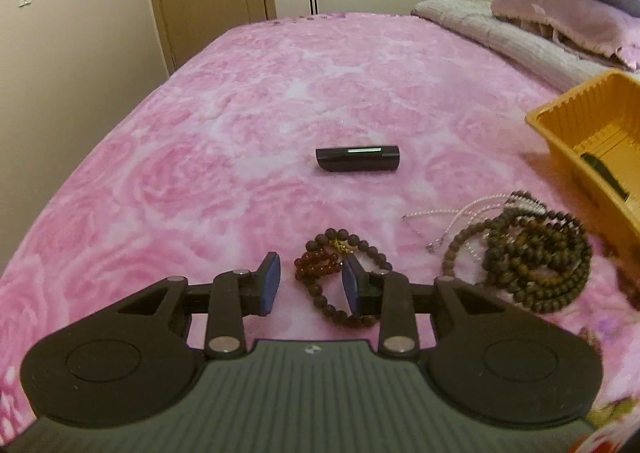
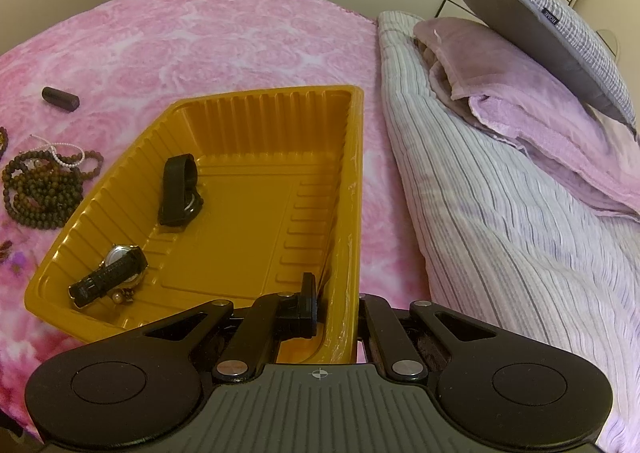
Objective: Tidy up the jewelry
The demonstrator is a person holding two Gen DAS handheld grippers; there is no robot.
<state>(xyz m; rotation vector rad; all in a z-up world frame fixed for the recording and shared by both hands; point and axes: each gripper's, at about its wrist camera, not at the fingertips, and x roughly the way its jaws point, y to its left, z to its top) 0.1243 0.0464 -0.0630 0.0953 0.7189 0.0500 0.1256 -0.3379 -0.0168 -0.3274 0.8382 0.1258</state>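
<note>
My left gripper (image 1: 310, 285) is open, its blue pads on either side of a dark brown bead bracelet (image 1: 340, 277) with a red bead loop, lying on the pink blanket. A pile of brown bead necklaces (image 1: 536, 253) and a thin pearl chain (image 1: 448, 213) lie to its right. My right gripper (image 2: 336, 309) is shut on the near right wall of the yellow tray (image 2: 340, 213), one finger inside, one outside. The tray holds a watch with a black strap (image 2: 116, 273) and a second black strap (image 2: 180, 189). The tray's corner shows in the left wrist view (image 1: 580, 125).
A black tube-shaped case (image 1: 357, 159) lies on the pink blanket (image 1: 240, 113) beyond the bracelet; it shows in the right view (image 2: 60, 98). Striped bedding (image 2: 500, 233), a purple towel and a grey pillow (image 2: 560, 33) lie right of the tray. A door and wardrobe stand behind.
</note>
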